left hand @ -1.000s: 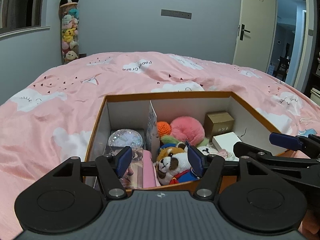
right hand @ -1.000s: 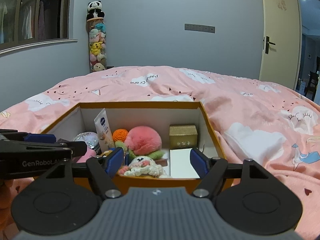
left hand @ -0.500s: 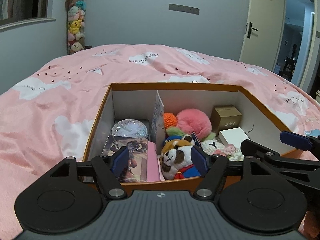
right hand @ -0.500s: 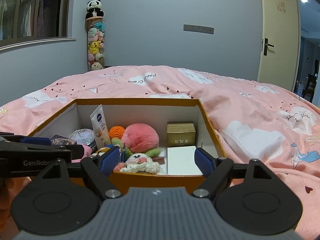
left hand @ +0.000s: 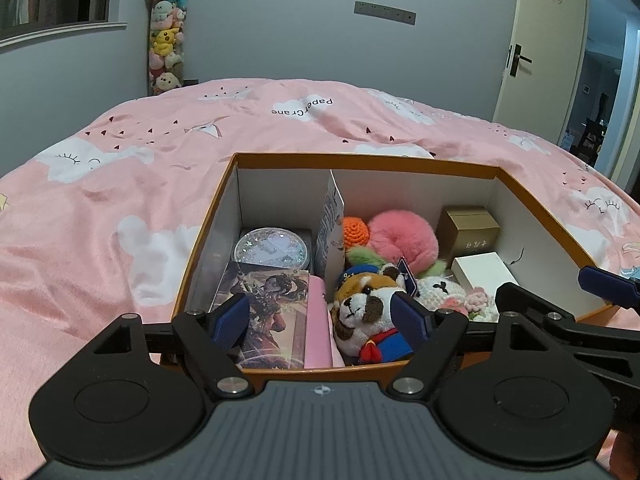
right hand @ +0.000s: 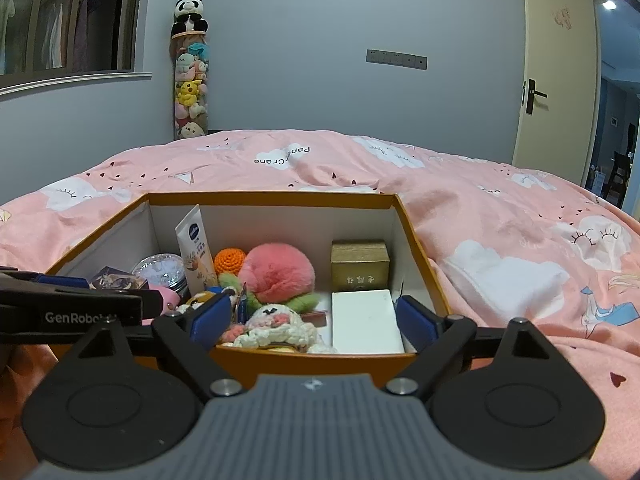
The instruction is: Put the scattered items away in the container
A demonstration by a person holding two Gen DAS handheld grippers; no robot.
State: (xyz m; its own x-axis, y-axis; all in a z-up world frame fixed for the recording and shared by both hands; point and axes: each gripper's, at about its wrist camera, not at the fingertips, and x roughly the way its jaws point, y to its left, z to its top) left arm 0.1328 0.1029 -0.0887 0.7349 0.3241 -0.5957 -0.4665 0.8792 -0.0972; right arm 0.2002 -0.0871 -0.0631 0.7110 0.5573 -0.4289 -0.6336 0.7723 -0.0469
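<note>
A pink bedspread [left hand: 120, 208] is spread wide; a tube of plush toys [right hand: 190, 84] is stood in the corner beside a cream door [right hand: 556, 80].

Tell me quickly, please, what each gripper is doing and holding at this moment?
Left gripper: jaws opening, wide apart, holding nothing.
Right gripper: jaws opening, wide apart, holding nothing.

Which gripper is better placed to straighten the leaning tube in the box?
Probably left. The left gripper, jaws opening and empty, fronts the box half where the tube leans; the right gripper faces the white box.
</note>
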